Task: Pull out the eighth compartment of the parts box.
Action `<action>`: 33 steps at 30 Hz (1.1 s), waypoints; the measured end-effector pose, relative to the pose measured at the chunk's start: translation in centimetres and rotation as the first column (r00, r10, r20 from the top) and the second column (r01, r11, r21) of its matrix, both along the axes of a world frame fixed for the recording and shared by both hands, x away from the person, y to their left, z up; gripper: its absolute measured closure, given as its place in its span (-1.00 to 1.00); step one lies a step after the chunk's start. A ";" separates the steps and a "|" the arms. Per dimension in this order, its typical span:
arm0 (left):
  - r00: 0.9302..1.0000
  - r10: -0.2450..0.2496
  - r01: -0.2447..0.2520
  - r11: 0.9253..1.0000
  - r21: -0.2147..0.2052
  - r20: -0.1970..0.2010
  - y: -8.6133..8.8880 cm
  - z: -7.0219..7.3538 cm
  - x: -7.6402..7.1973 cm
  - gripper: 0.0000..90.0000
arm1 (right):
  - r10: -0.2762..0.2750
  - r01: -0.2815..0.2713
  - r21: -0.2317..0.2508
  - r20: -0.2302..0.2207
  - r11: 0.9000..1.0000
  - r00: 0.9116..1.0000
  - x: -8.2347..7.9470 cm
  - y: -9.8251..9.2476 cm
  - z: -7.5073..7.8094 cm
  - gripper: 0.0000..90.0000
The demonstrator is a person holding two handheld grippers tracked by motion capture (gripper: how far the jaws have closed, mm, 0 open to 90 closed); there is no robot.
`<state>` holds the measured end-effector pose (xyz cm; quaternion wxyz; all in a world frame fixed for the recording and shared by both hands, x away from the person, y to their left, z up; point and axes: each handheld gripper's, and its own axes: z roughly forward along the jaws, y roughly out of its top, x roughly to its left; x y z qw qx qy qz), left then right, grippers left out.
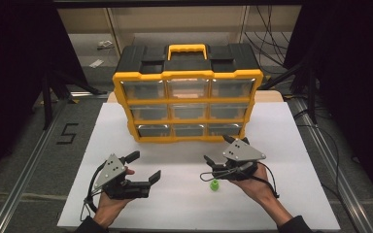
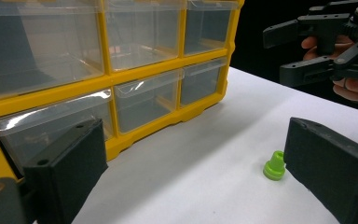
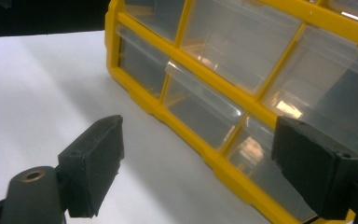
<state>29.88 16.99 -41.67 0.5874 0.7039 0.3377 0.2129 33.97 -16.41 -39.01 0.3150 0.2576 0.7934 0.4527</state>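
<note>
Yellow drawer cabinet (image 1: 187, 92) stands at back of white bench (image 1: 291, 145). In front of it: left hand-held gripper (image 1: 145, 167) and right hand-held gripper (image 1: 218, 153), both w/ jaws apart, nothing held; small green cap (image 1: 214, 185) between them

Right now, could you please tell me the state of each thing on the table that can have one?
Drawer organizer: upright at the table's far side, all nine clear drawers pushed in, handle folded flat.
Green plug: standing on its wide base, loose on the white table.
Left hand-held gripper: open, holding nothing.
Right hand-held gripper: open, holding nothing, just beyond the plug.
</note>
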 end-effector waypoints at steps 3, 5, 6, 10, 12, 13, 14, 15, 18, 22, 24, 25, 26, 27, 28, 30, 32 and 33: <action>1.000 -0.002 0.002 1.000 -0.003 -0.001 0.0 0.0 0.0 -0.88 | -0.005 0.006 -0.026 0.018 1.000 1.000 0.5 0.5 0.0 -0.59; 1.000 -0.003 0.003 1.000 -0.002 -0.002 0.0 0.0 0.0 -0.88 | -0.003 0.004 -0.031 0.020 1.000 1.000 0.7 0.6 0.0 -0.58; 1.000 -0.004 0.004 1.000 -0.005 -0.002 0.0 0.0 0.0 -0.88 | -0.001 0.001 -0.031 0.018 1.000 1.000 0.9 0.7 0.0 -0.57; 1.000 0.000 0.000 1.000 -0.011 -0.001 0.0 0.0 0.0 -0.88 | -0.006 0.008 -0.060 0.023 0.998 1.000 1.9 1.3 -0.3 -0.56; 1.000 0.000 0.000 1.000 -0.012 0.000 0.0 0.0 0.0 -0.88 | -0.008 0.010 -0.078 0.028 0.997 1.000 2.5 1.8 -0.4 -0.55; 1.000 0.000 0.000 1.000 -0.012 0.000 0.0 0.0 0.0 -0.88 | -0.008 0.010 -0.078 0.028 0.997 1.000 2.5 1.8 -0.4 -0.55; 1.000 -0.001 0.001 1.000 -0.011 0.000 0.0 0.0 0.0 -0.88 | -0.009 0.012 -0.084 0.032 0.996 0.999 2.6 1.9 -0.5 -0.54; 1.000 -0.003 0.003 1.000 -0.012 -0.001 0.0 0.0 0.0 -0.88 | -0.006 0.010 -0.095 0.042 0.995 0.999 2.8 2.1 -0.5 -0.52; 1.000 -0.004 0.004 1.000 -0.023 0.000 0.1 0.1 0.0 -0.88 | -0.001 0.009 -0.124 0.063 0.992 0.998 3.3 2.7 -0.7 -0.51; 1.000 0.000 0.000 1.000 -0.028 0.002 0.1 0.1 0.0 -0.88 | -0.007 0.021 -0.157 0.089 0.987 0.996 3.7 3.2 -0.9 -0.50; 1.000 -0.001 0.001 1.000 -0.026 0.001 0.2 0.1 0.0 -0.88 | -0.002 0.019 -0.173 0.098 0.985 0.995 3.8 3.5 -0.9 -0.49; 1.000 -0.001 0.001 1.000 -0.026 0.001 0.2 0.1 0.0 -0.88 | 0.003 0.017 -0.187 0.106 0.982 0.994 3.9 3.7 -1.0 -0.49; 1.000 0.001 -0.001 1.000 -0.027 0.001 0.2 0.1 0.0 -0.88 | 0.010 0.013 -0.206 0.112 0.978 0.994 4.0 3.9 -1.0 -0.48; 1.000 0.001 -0.001 1.000 -0.027 0.001 0.2 0.1 0.0 -0.88 | 0.017 0.009 -0.227 0.117 0.974 0.993 4.0 4.1 -1.1 -0.46; 1.000 0.000 0.000 1.000 -0.026 -0.001 0.1 0.1 0.0 -0.88 | 0.017 0.009 -0.227 0.117 0.974 0.993 4.0 4.1 -1.1 -0.46; 1.000 -0.003 0.003 1.000 -0.024 -0.001 0.1 0.0 0.0 -0.88 | 0.029 0.008 -0.264 0.137 0.964 0.990 4.1 4.5 -1.3 -0.44; 1.000 -0.003 0.003 1.000 -0.022 -0.001 0.1 0.0 0.0 -0.88 | 0.032 0.013 -0.294 0.149 0.956 0.988 4.3 4.9 -1.6 -0.42; 1.000 -0.004 0.004 1.000 -0.021 -0.001 0.1 0.0 0.0 -0.88 | 0.036 0.020 -0.322 0.167 0.946 0.985 4.5 5.1 -1.9 -0.39</action>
